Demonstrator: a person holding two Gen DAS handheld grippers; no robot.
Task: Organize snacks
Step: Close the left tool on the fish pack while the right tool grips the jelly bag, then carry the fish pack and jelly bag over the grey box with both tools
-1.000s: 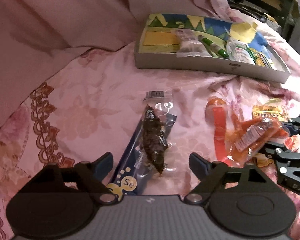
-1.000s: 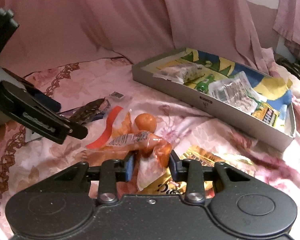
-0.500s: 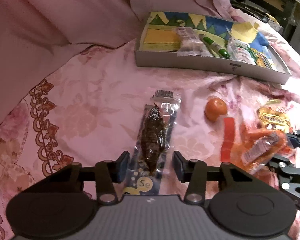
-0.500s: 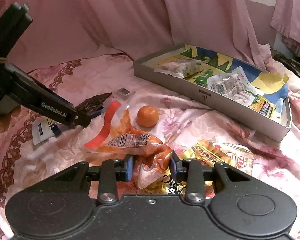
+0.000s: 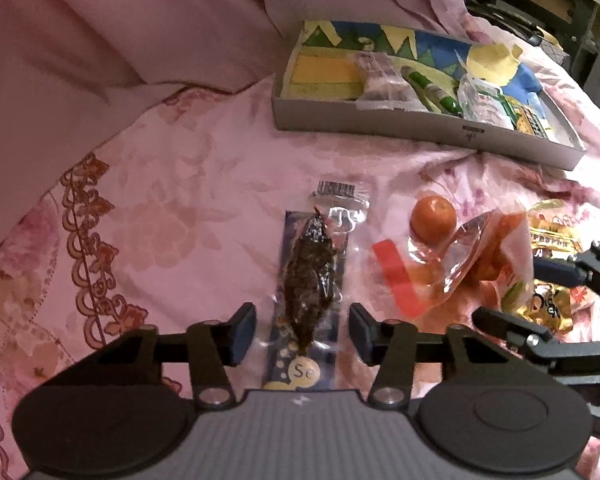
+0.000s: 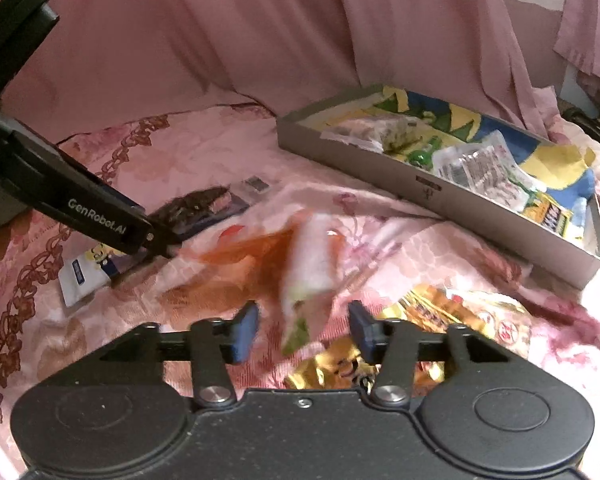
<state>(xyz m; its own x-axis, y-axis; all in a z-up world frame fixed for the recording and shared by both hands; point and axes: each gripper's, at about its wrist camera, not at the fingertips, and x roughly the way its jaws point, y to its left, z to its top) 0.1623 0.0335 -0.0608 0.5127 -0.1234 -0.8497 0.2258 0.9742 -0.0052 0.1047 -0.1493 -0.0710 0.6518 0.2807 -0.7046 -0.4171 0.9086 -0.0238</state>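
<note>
A clear and dark-blue packet of dark dried snack (image 5: 311, 276) lies on the pink bedspread between the fingers of my left gripper (image 5: 302, 330), which is open around its near end. My right gripper (image 6: 303, 330) is open; the orange bag of snacks (image 6: 296, 256) sits blurred just ahead of its fingers, loose on the bed. That bag also shows in the left wrist view (image 5: 476, 264). A grey tray (image 5: 420, 126) holding several snack packets stands at the back right; it also shows in the right wrist view (image 6: 428, 188).
A small orange (image 5: 433, 220) lies beside the orange bag. Gold snack packets (image 6: 452, 316) lie under and right of my right gripper. Pink drapes rise behind the bed. Dark furniture (image 5: 548, 0) stands past the tray.
My right gripper opened and let go of the orange bag, which dropped onto the bed. My left gripper narrowed around the dark snack packet, then opened wider again.
</note>
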